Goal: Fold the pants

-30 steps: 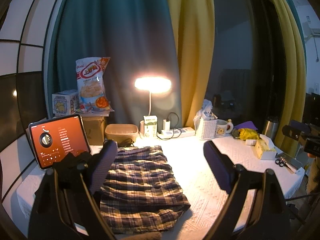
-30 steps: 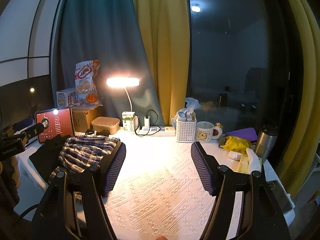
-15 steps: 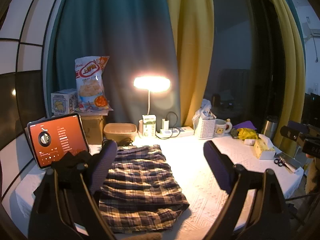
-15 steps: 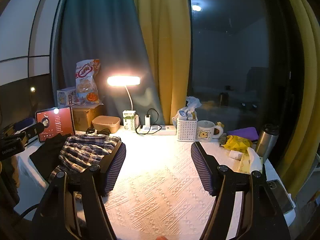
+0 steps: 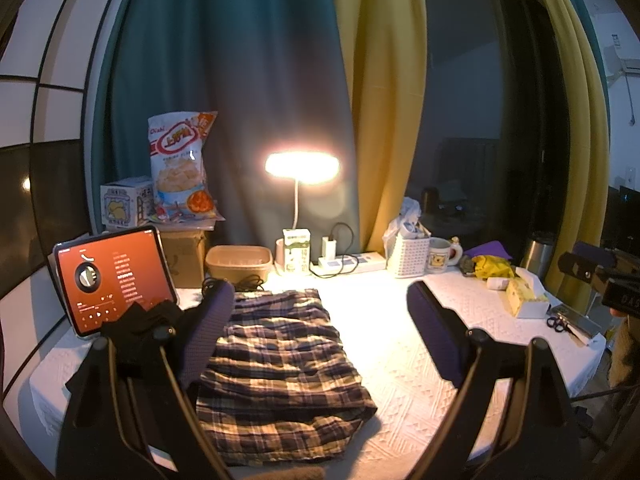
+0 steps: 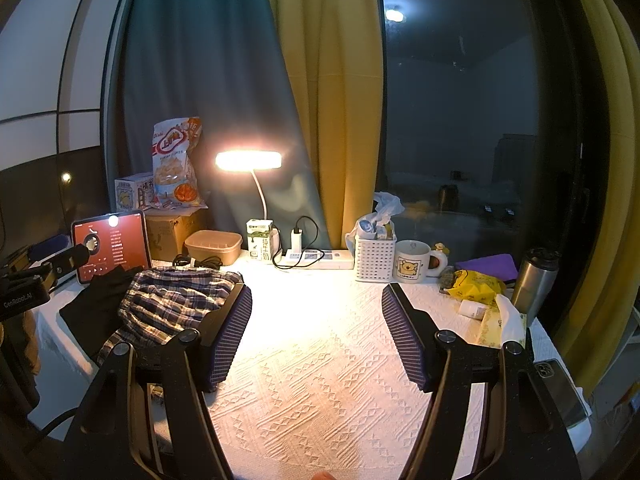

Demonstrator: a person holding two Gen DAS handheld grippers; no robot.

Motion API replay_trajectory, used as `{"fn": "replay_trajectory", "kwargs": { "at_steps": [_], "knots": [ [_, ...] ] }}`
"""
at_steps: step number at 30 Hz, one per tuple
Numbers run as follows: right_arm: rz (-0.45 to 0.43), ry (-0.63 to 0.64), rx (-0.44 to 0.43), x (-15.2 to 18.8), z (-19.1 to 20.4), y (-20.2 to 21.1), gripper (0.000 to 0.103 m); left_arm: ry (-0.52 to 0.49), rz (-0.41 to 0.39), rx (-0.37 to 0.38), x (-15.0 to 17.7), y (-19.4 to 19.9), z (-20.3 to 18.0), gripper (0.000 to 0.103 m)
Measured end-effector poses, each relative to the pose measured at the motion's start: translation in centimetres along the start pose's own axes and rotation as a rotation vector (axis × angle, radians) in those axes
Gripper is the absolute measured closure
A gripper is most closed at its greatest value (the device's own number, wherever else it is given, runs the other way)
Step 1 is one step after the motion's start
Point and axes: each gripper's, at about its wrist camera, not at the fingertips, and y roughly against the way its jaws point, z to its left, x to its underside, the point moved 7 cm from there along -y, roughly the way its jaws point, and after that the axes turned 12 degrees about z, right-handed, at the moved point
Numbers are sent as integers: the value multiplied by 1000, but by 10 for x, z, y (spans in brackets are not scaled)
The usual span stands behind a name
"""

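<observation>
The plaid pants [image 5: 276,364] lie folded in a rectangle on the white textured tablecloth [image 5: 404,356], left of centre. They also show in the right wrist view [image 6: 168,312]. A black garment [image 5: 136,336] lies beside them on the left, also seen in the right wrist view [image 6: 96,304]. My left gripper [image 5: 320,328] is open and empty, held above the pants' right edge. My right gripper [image 6: 316,332] is open and empty, above bare cloth to the right of the pants. Each gripper's body shows in the other's view.
Along the back stand a tablet [image 5: 114,278], a cardboard box with a snack bag [image 5: 180,164], a lit desk lamp [image 5: 302,166], a brown tub [image 5: 239,261], a power strip [image 5: 348,264], a white basket [image 5: 412,254] and a mug [image 5: 440,254]. A tissue box [image 5: 524,300], scissors [image 5: 558,322], a steel flask [image 6: 534,280] and a phone [image 6: 560,392] lie at the right.
Both grippers have drifted slightly; the scene has shifted a little in each view. The pants have not moved and both grippers stay open.
</observation>
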Motion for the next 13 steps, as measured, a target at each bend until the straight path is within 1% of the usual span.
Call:
{"fn": "replay_trajectory", "kwargs": {
  "at_steps": [13],
  "knots": [
    [0, 0, 0, 0, 0, 0, 32, -4, 8, 18, 2, -1, -2, 14]
  ]
}}
